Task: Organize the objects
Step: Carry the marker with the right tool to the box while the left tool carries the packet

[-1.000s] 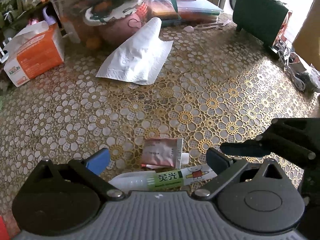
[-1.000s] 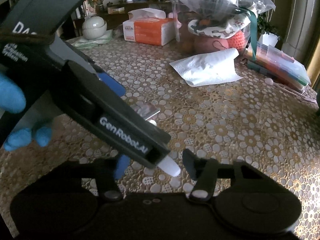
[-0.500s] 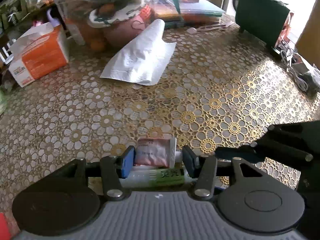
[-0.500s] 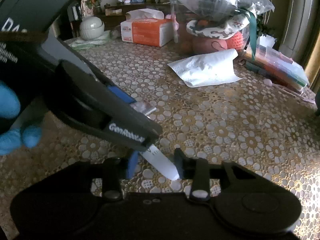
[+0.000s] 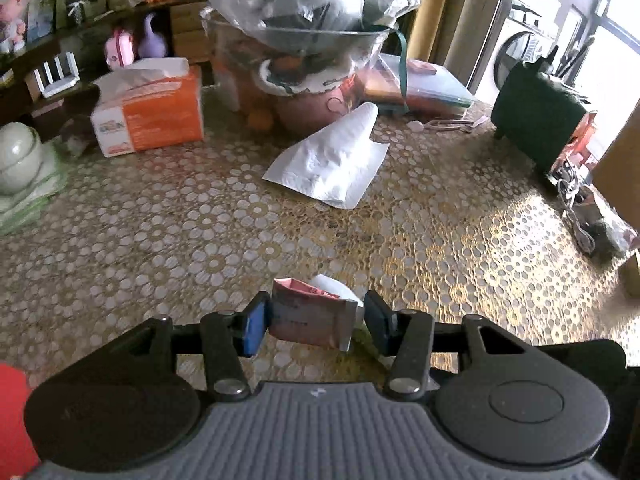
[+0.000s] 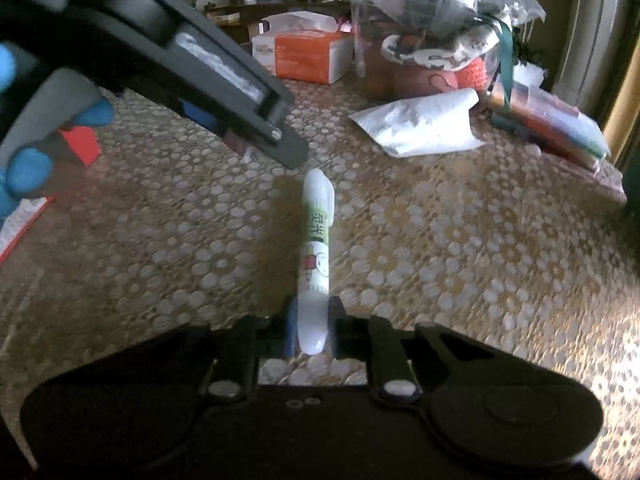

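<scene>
**Both hand-held grippers are clamped, each on its own thing**

The left hand-held gripper (image 5: 314, 322) is clamped on a small pink sachet (image 5: 310, 320). The blue pad (image 5: 254, 330) presses on one side of the sachet and the dark pad on the other side, and the sachet is above the bench (image 5: 160, 232), not lying on it. Its jaws have just been closing, with the sachet between them.

The right hand-held gripper (image 6: 312, 330) is clamped on the near end of a white glue pen (image 6: 316, 248) with a green label. The pen points away from the camera, over the bench. The jaws of this gripper have just been closing too, with the pen between them. In the right wrist view the left hand-held gripper is at the upper left, with blue-gloved fingers (image 6: 30, 170) on it.

Farther back on the bench there are a white tissue (image 5: 332, 160), an orange tissue box (image 5: 150, 112) and a clear plastic bag (image 5: 304, 4) over a bowl.
</scene>
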A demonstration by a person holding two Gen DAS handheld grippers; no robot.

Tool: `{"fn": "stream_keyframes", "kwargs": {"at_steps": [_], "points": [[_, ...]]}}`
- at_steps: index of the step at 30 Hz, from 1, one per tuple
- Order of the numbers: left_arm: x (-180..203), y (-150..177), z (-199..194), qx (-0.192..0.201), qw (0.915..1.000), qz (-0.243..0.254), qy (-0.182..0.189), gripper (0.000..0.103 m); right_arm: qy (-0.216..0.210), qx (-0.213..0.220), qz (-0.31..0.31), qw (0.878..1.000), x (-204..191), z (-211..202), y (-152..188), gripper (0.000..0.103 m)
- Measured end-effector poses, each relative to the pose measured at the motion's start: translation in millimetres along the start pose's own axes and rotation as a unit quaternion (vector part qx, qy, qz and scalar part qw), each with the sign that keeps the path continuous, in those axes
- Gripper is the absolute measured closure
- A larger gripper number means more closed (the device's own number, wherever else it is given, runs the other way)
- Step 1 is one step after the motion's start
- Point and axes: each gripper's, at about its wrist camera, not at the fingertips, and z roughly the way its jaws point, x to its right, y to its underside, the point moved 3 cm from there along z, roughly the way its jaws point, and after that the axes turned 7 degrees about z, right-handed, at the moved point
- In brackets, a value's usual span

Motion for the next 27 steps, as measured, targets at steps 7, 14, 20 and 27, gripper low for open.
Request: {"fn": "stream_keyframes", "kwargs": {"at_steps": [7, 14, 20, 27], "points": [[-6, 38, -40, -0.004, 1.0000, 0.002, 0.001, 0.053, -0.007, -0.003, 0.056, 0.998, -12, -21, 11, 0.088], [-18, 87, -85, -0.005, 1.0000, -0.003, 0.002, 0.053, -0.021, 0.005, 0.083, 0.996, -34, -55, 22, 0.088], [-33, 119, -124, 0.002, 0.9999, -0.011, -0.005, 0.053, -0.021, 0.018, 0.086, 0.996, -57, -86, 22, 0.088], [-57, 138, -166, 0.029, 0.9992, -0.024, -0.015, 0.053, 0.004, 0.042, 0.067, 0.997, -81, -105, 6, 0.088]]}}
